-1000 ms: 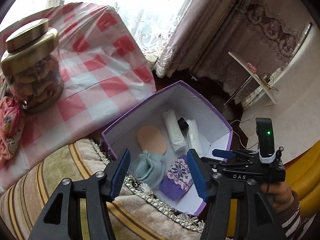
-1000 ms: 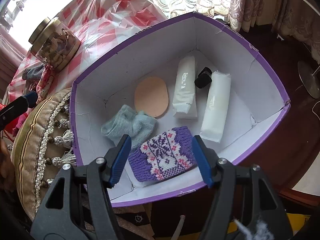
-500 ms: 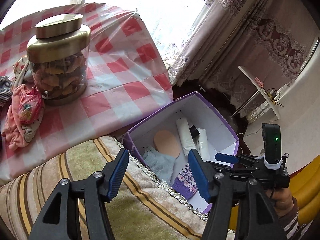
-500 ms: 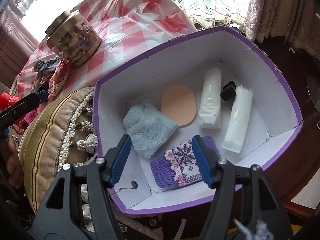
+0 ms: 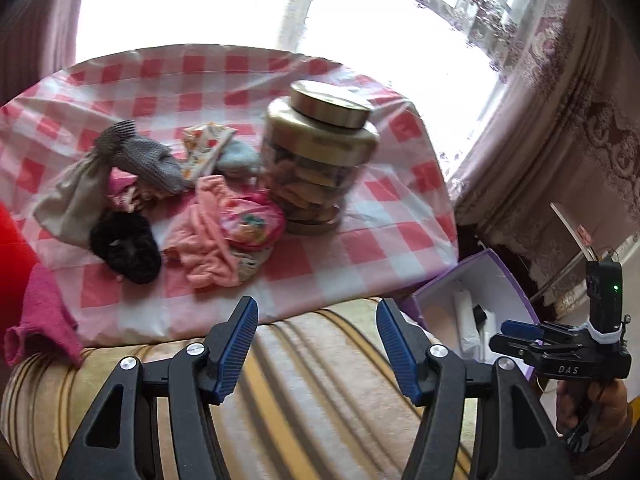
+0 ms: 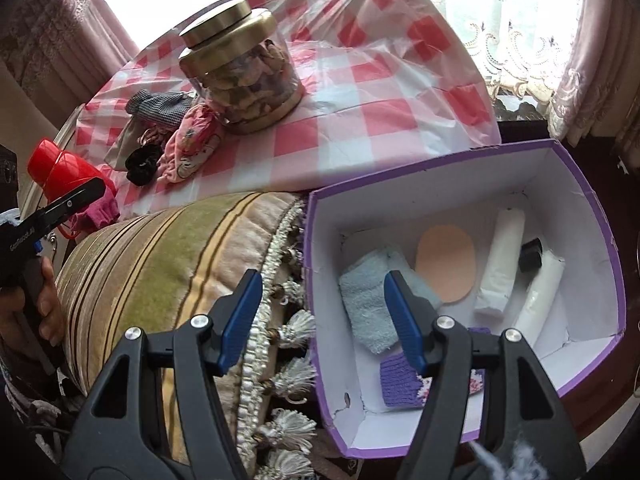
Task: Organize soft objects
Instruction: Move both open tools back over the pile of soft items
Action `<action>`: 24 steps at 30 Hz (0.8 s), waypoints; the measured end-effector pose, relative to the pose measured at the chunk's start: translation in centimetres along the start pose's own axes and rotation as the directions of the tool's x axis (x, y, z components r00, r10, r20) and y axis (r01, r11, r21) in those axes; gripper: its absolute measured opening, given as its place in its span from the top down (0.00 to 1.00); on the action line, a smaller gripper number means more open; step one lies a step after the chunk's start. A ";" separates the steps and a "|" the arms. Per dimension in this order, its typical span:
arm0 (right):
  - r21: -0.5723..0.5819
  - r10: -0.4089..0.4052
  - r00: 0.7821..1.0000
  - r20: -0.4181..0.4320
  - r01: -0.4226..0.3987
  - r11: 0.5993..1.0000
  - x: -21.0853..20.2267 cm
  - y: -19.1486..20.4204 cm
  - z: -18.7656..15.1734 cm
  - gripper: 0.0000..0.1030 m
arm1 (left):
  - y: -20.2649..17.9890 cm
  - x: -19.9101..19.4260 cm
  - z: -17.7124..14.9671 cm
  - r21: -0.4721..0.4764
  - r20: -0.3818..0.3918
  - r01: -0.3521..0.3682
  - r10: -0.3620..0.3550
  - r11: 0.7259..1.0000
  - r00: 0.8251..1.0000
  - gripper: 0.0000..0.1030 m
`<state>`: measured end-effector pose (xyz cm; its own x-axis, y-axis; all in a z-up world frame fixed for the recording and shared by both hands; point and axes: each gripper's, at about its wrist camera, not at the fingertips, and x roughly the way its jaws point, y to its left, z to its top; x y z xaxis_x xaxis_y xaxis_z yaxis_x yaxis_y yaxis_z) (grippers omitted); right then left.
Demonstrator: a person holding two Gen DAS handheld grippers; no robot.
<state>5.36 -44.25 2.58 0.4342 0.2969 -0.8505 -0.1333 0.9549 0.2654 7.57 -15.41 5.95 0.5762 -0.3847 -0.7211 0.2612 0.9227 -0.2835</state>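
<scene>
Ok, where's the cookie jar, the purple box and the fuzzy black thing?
Jar (image 5: 320, 160), left wrist view, on its glass side below the gold lid.
Purple box (image 6: 592, 184), right wrist view, on its far purple rim.
Black scrunchie (image 5: 126, 246), left wrist view, on its fuzzy middle.

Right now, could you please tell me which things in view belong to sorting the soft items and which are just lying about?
Job:
- clothes pile
- pink cloth
- purple box
- blue towel
- knit mitten
- left tongs and right tongs, both empty

Lying about:
- jar
- red bottle
- cushion
- checked cloth
</scene>
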 end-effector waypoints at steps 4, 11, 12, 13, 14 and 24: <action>-0.050 0.017 1.000 -0.001 -0.017 0.999 0.3 2.1 1.0 0.35 | 4.5 -1.9 -0.2 -0.093 0.043 -0.077 0.082 0.993 0.996 0.39; -0.122 0.043 0.999 -0.018 -0.045 0.992 1.5 5.6 2.8 0.35 | 10.5 -4.3 -0.9 -0.204 0.075 -0.158 0.176 0.966 0.981 0.39; -0.134 0.048 0.999 -0.021 -0.050 0.990 1.8 6.1 3.0 0.35 | 11.0 -4.4 -0.9 -0.216 0.076 -0.165 0.185 0.962 0.980 0.39; -0.149 0.053 0.998 -0.025 -0.056 0.987 2.1 6.7 3.3 0.35 | 11.6 -4.5 -0.8 -0.228 0.076 -0.167 0.189 0.959 0.979 0.39; -0.167 0.057 0.998 -0.029 -0.061 0.984 2.4 7.4 3.6 0.35 | 12.1 -4.4 -0.7 -0.239 0.077 -0.166 0.189 0.957 0.979 0.39; -0.273 0.097 0.994 -0.055 -0.109 0.956 5.3 13.0 6.5 0.34 | 14.1 -2.5 1.8 -0.256 0.030 -0.195 0.210 0.947 0.977 0.39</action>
<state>11.69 -30.28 4.50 0.3692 0.3878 -0.8445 -0.4176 0.8811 0.2221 11.20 -1.49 4.87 0.6410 -0.1832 -0.7454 -0.0637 0.9551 -0.2895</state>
